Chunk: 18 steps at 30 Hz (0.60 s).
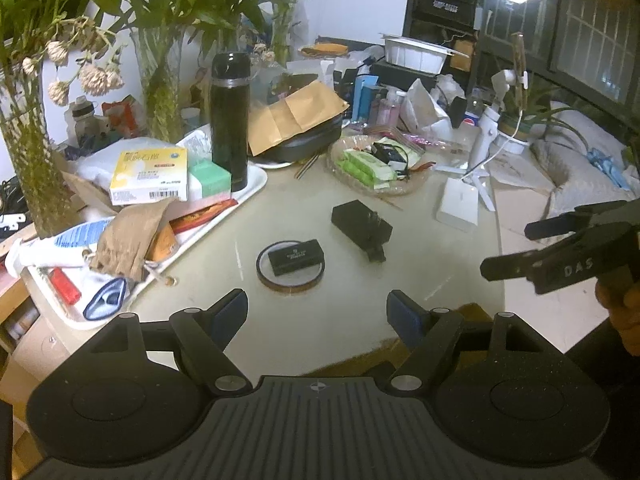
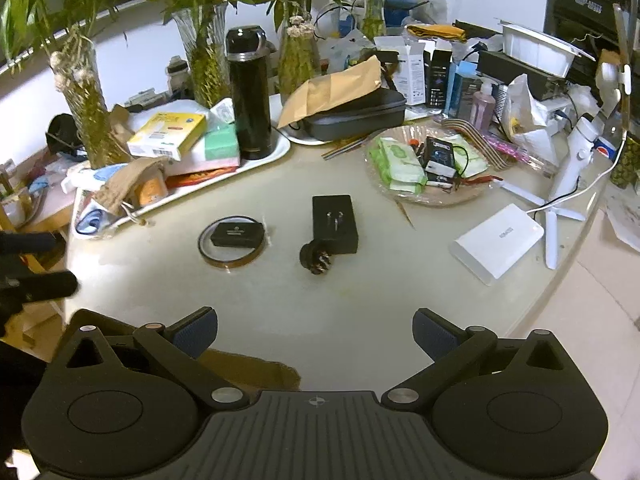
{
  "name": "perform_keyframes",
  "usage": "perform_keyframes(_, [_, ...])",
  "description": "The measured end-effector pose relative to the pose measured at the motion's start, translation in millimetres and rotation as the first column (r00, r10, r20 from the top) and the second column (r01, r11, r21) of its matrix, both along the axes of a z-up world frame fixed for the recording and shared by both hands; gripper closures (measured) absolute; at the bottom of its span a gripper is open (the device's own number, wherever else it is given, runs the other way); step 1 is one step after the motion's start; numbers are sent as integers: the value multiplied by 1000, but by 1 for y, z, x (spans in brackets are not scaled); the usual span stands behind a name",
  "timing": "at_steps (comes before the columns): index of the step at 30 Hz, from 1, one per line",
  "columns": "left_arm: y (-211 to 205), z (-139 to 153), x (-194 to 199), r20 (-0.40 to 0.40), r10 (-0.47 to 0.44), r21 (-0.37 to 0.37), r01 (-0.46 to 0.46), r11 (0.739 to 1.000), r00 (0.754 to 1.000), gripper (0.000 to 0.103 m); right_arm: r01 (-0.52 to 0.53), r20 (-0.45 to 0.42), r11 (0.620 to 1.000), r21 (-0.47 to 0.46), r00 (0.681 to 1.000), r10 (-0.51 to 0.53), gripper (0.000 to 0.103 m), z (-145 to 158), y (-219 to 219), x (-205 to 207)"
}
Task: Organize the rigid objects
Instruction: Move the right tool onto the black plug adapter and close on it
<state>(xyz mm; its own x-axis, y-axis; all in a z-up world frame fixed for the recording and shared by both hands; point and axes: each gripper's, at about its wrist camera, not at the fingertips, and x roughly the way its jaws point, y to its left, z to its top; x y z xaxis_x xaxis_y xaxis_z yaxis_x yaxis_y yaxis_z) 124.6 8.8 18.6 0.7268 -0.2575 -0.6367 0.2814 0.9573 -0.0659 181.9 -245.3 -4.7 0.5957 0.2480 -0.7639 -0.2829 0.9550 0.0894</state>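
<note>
So on the pale, smooth round tabletop (image 2: pixel 360 300) there's a matte black rectangular charger block (image 2: pixel 334 223) lying flat, prongs facing up. In the right wrist view its long axis runs away from the camera, with a small ribbed black knob (image 2: pixel 316 261) touching its near corner. Just left of it sits a thin amber tape ring (image 2: pixel 232 246) with a small black box (image 2: pixel 237 234) inside. Left gripper (image 1: pixel 318 314) and right gripper (image 2: pixel 315 330) both hang with jaws spread, nothing between them.
</note>
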Motion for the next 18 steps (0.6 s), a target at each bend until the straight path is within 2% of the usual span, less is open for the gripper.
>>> perform_keyframes(18, [-4,-21,42,19,-65,75,63,995,998,27,-60,-2,998,32,998,60,0,-35,10,31])
